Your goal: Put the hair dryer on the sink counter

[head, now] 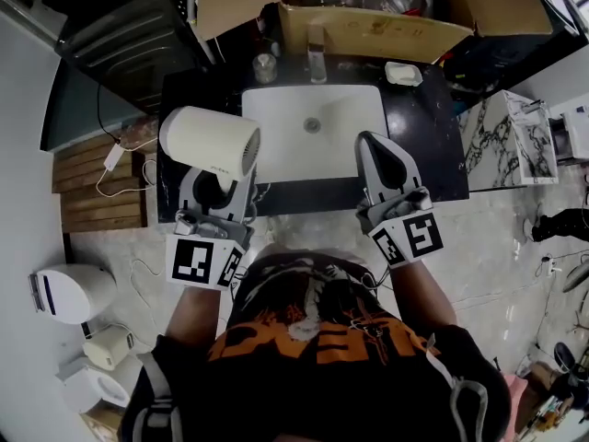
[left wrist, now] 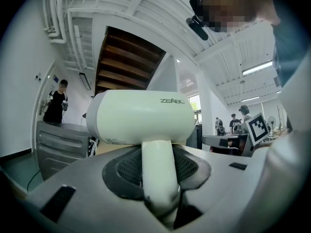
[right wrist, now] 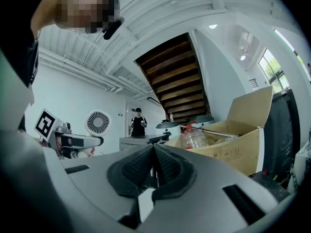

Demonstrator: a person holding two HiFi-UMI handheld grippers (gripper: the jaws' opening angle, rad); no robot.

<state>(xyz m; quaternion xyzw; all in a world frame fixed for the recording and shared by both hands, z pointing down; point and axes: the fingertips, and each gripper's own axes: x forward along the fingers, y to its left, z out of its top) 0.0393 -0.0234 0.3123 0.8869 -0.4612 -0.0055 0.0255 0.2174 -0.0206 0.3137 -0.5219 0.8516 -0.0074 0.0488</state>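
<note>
A cream hair dryer (head: 210, 142) with a fat barrel is held up over the left end of the black sink counter (head: 428, 141). My left gripper (head: 217, 184) is shut on its handle, and the barrel lies crosswise above the jaws. In the left gripper view the hair dryer (left wrist: 141, 118) fills the middle and its handle runs down between the dark pads (left wrist: 125, 169). My right gripper (head: 385, 166) hangs over the counter's front edge, right of the white basin (head: 313, 132). Its jaws are shut with nothing between them, as the right gripper (right wrist: 153, 155) view shows.
A faucet (head: 317, 61) and a small metal cup (head: 265, 66) stand behind the basin, a white soap dish (head: 403, 73) at the back right. An open cardboard box (head: 368, 17) with bottles sits behind the counter. A dark appliance (head: 124, 49) and white cord (head: 115, 159) lie left.
</note>
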